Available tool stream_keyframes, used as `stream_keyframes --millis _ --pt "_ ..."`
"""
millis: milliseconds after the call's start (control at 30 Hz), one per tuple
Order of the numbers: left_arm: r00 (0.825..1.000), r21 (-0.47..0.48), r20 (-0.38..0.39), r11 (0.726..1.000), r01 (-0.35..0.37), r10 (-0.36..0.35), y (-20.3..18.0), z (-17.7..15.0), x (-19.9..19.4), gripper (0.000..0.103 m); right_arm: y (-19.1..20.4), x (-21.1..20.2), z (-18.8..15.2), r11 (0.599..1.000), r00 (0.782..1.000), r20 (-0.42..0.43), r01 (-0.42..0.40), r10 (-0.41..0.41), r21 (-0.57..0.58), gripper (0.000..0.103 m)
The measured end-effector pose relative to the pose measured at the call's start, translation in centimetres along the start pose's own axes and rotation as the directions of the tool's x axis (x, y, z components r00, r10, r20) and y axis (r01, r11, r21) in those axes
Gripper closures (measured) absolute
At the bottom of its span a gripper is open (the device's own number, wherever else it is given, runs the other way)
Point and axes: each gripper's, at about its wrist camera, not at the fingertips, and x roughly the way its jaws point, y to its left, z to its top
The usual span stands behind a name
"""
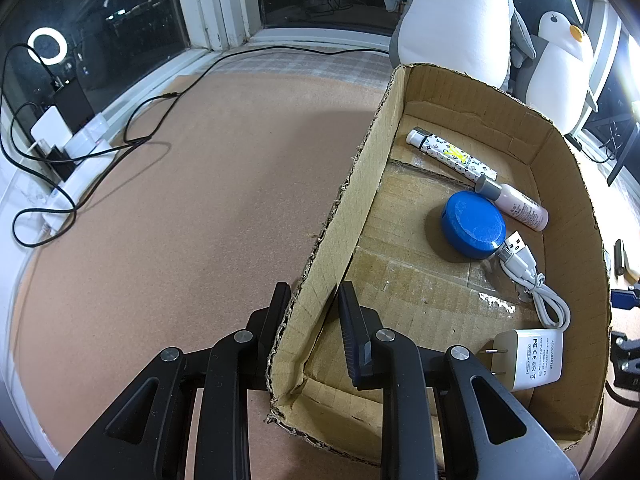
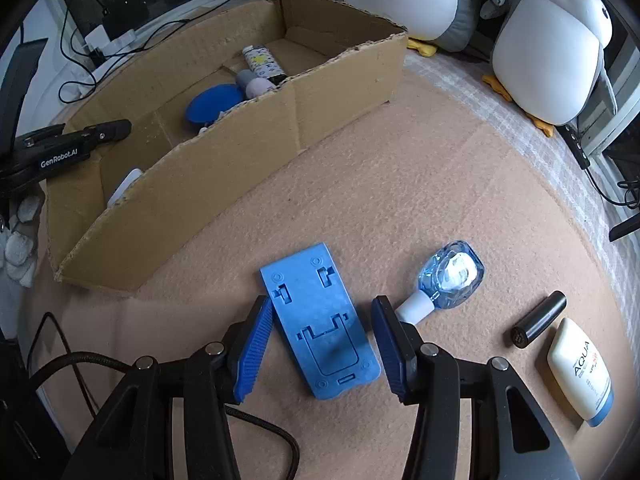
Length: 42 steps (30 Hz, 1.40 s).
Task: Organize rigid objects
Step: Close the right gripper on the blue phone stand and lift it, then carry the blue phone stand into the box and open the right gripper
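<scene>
My left gripper is shut on the near side wall of the cardboard box, one finger outside and one inside. In the box lie a patterned white tube, a pink bottle, a blue round case, a white USB cable and a white charger. My right gripper points down and stands open around a flat blue phone stand on the tan mat. Its left pad is at the stand's edge and its right pad is apart from it.
To the right of the stand lie a clear blue bottle with a white cap, a black cylinder and a white AQUA tube. Two penguin plush toys stand at the back. Cables and a power strip run along the window sill.
</scene>
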Motion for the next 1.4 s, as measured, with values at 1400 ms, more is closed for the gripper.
stream_keyframes --millis 1400 --pt "1.0 0.001 0.001 1.0 0.001 -0.001 0.3 0.0 -0.1 0.081 0.7 -6.1 0.3 0.982 0.977 0.21 -0.011 -0.029 0.187 0.07"
